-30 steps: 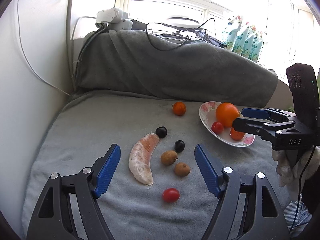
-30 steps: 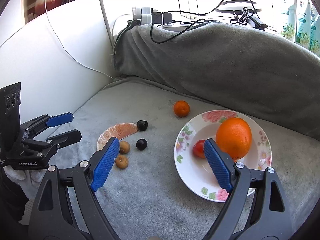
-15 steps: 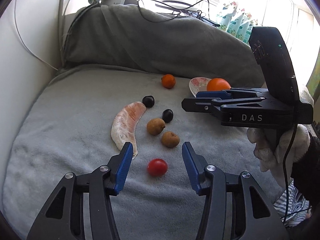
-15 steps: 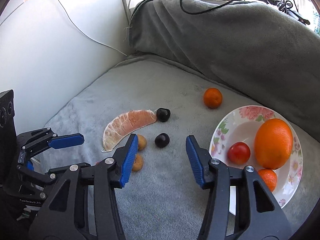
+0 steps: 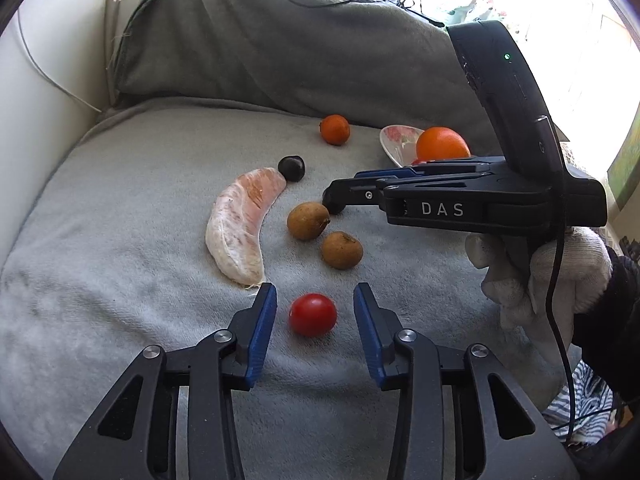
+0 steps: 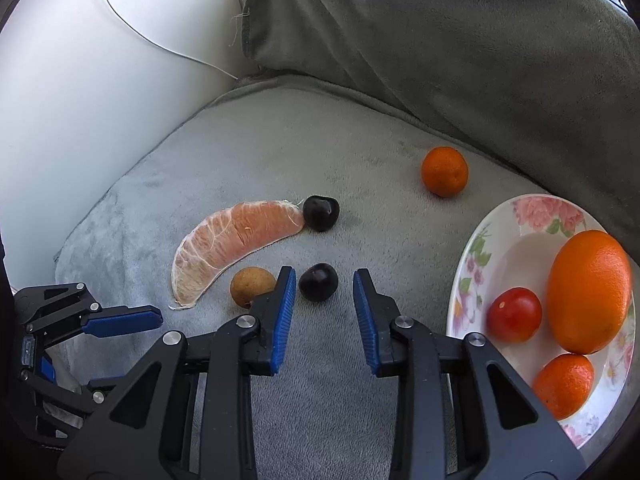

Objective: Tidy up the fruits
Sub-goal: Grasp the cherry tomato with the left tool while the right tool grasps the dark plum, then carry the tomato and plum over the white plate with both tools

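My left gripper (image 5: 315, 300) is open, its blue fingers on either side of a red cherry tomato (image 5: 312, 314) on the grey blanket. My right gripper (image 6: 324, 280) is open around a dark cherry (image 6: 318, 282); in the left wrist view it (image 5: 334, 200) reaches in from the right. A second dark cherry (image 6: 320, 213) touches the tip of a peeled pomelo segment (image 6: 236, 240). Two brown longans (image 5: 307, 220) (image 5: 342, 249) lie between. A small tangerine (image 6: 444, 171) sits apart. The floral plate (image 6: 476, 256) holds an orange (image 6: 588, 290), a tomato (image 6: 514, 314) and a tangerine (image 6: 564, 384).
A grey blanket (image 5: 120, 280) covers the surface and a raised hump (image 5: 280, 52) at the back. A white wall (image 6: 80, 80) with a thin cable stands to the left. Cables and bottles lie on the sill behind.
Both grippers moved forward and down. The left now brackets the red tomato; the right swung left from the plate and now brackets the near dark cherry. Both jaws narrowed but stay open.
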